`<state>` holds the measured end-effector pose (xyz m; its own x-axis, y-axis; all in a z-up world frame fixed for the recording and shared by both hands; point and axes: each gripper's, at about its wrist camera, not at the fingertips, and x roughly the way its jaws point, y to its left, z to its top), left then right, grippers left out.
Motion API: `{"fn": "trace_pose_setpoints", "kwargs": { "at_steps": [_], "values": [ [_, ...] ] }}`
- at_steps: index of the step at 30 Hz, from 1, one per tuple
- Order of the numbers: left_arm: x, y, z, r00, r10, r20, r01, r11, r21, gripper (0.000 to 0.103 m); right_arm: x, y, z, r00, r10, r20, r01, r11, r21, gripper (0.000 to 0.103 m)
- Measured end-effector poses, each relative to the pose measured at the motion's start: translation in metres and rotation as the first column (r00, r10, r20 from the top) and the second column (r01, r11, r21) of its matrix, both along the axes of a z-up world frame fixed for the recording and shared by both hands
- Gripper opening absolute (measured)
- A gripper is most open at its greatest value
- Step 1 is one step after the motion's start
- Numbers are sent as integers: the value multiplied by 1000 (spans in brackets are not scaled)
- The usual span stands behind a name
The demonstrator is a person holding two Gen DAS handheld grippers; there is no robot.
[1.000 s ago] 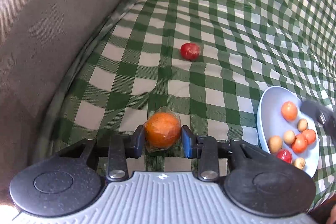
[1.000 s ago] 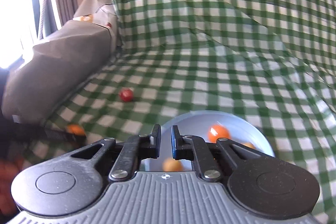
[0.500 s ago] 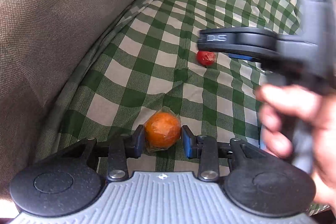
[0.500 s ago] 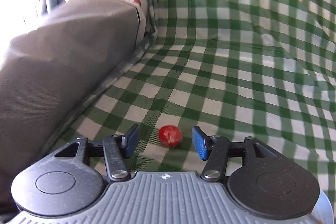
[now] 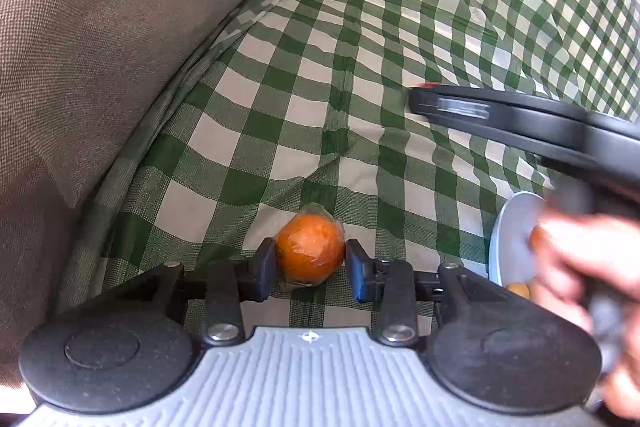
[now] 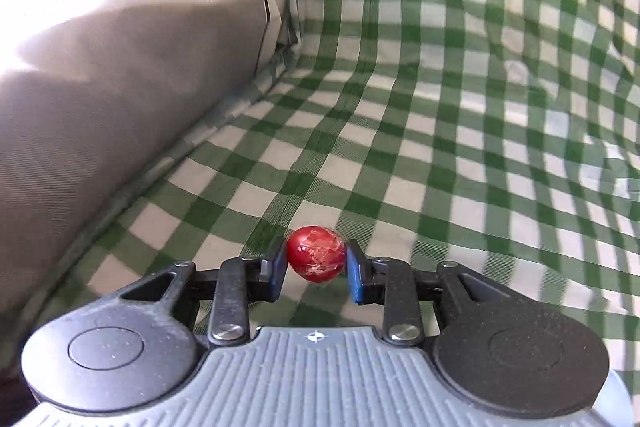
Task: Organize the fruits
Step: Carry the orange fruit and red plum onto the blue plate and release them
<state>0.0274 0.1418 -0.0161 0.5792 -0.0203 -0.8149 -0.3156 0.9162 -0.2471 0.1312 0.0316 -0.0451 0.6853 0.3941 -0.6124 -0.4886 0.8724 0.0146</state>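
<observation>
Between the right gripper's (image 6: 316, 269) blue pads sits a small red fruit (image 6: 316, 253), round and glossy with a crinkled clear film over it. Both pads touch its sides, so the jaws, which have just been closing, now have it pinched low over the green-checked cloth (image 6: 460, 155). Whether it has left the cloth I cannot tell.

Over in the left wrist view an orange fruit (image 5: 310, 248), also wrapped in clear film, lies between the left gripper's (image 5: 310, 267) pads. The left-hand pad meets its side; on the right a thin sliver of gap seems to show, so I cannot tell whether this one is truly gripped or only bracketed. It rests on the cloth close beside the brown cushion (image 5: 100, 47).

Further right, a pale blue plate (image 5: 516, 227) peeks out behind the person's hand (image 5: 580, 259), with a few small fruits on it — presumably where these two belong.

Risks, as I judge them: the film is slick and both fruits are round, so a light pinch may let either squirt out and roll along the cloth's folds toward the cushion seam. Squeezing harder may bruise the red one. The right tool also crosses in front of the left — carrying both to the plate at once invites a knock.
</observation>
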Motion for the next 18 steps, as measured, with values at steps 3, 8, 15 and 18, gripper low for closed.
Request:
{"fn": "trace_pose_setpoints", "kwargs": {
  "at_steps": [3,8,15,18],
  "values": [
    [-1,-3,1,1000,-12,22,11,1000,14,41,-32,-33,22,1000,10,29,-12,998,56,32],
    [-9,-17,7,993,-86,87,81,995,63,41,-94,-99,45,998,4,65,-13,991,135,32],
    [-28,-49,20,966,-192,171,169,975,144,41,-156,-176,27,994,-108,30,99,968,230,32],
    [-37,-65,25,947,-242,213,207,963,174,41,-166,-190,28,989,-135,63,112,953,283,32]
  ]
}}
